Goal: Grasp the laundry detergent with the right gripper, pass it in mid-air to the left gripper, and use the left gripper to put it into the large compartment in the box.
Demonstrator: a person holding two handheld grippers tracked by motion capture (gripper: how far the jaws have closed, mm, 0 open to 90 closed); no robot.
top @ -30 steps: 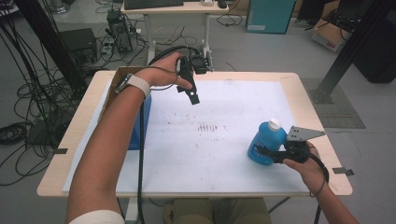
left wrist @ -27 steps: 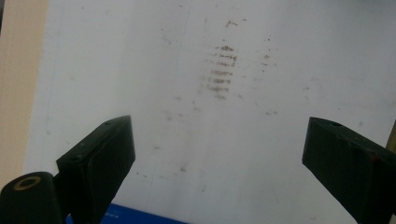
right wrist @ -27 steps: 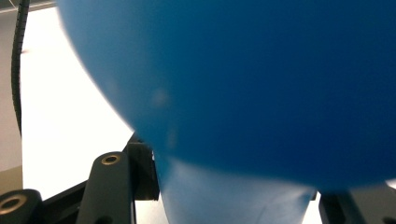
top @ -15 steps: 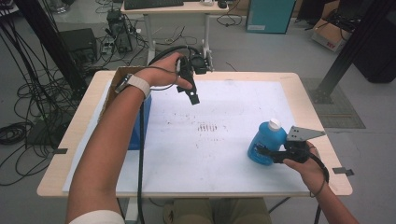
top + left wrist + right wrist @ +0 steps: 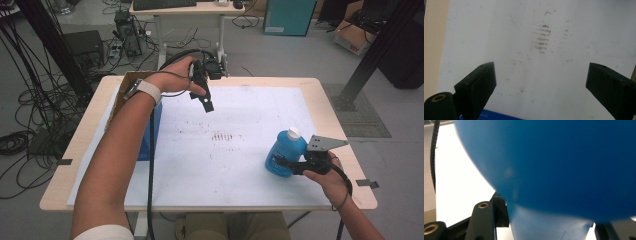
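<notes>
Gripping the blue bottle (image 5: 284, 152) with our right gripper (image 5: 283, 163), our left gripper (image 5: 207, 103) gapes empty above the stained white table (image 5: 240, 150).

I see one thing in hand: a blue plastic bottle with a white screw cap (image 5: 284, 151). It stands upright on the white sheet that covers the table, toward my near right corner, well apart from the brown smudges at the sheet's middle. Its body is rounded and widens below a short neck, the cap sitting closed on top. From the right gripper view the bottle's blue wall (image 5: 554, 165) looms close and blurred, curving in to a narrower, paler part between the black jaws, which press on it from both sides.
</notes>
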